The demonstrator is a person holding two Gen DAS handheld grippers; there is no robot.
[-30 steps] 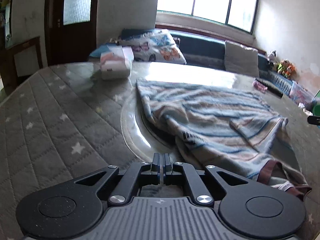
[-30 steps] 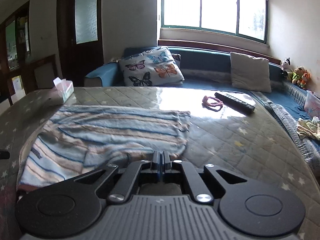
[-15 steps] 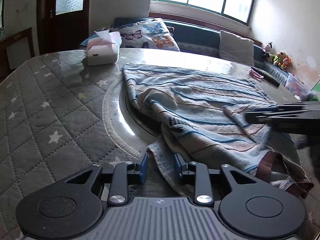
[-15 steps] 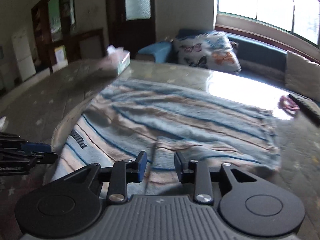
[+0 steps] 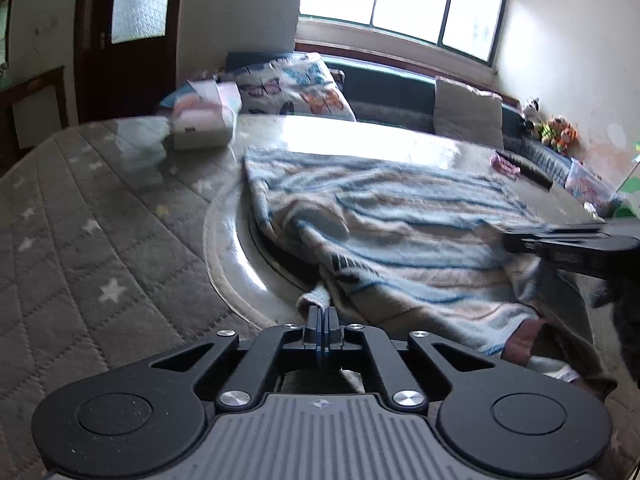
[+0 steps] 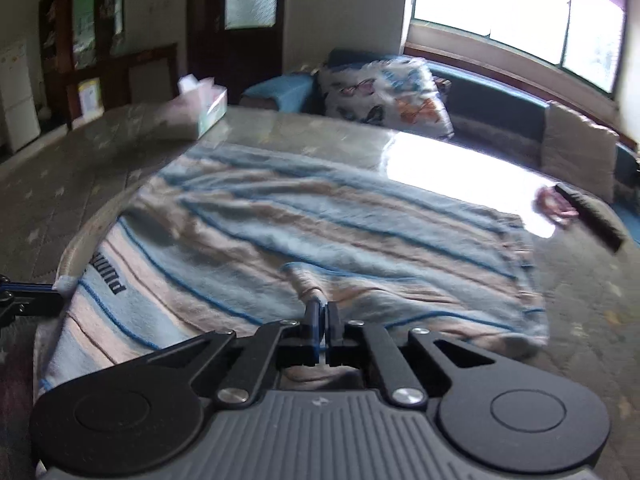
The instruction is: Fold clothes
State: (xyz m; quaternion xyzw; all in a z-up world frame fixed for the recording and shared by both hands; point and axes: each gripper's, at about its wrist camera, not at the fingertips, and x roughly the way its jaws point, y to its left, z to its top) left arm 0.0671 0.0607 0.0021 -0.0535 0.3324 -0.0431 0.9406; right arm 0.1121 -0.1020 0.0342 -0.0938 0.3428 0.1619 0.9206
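Evidently both grippers pinch the striped garment (image 5: 400,240): left gripper (image 5: 322,312) and right gripper (image 6: 321,308) clamped on its near edge, seemingly ready to lift a fold.

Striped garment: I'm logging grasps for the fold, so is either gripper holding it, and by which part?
Both hold the garment. The left gripper is shut on its near-left corner edge; the right gripper is shut on a folded edge near the front middle.
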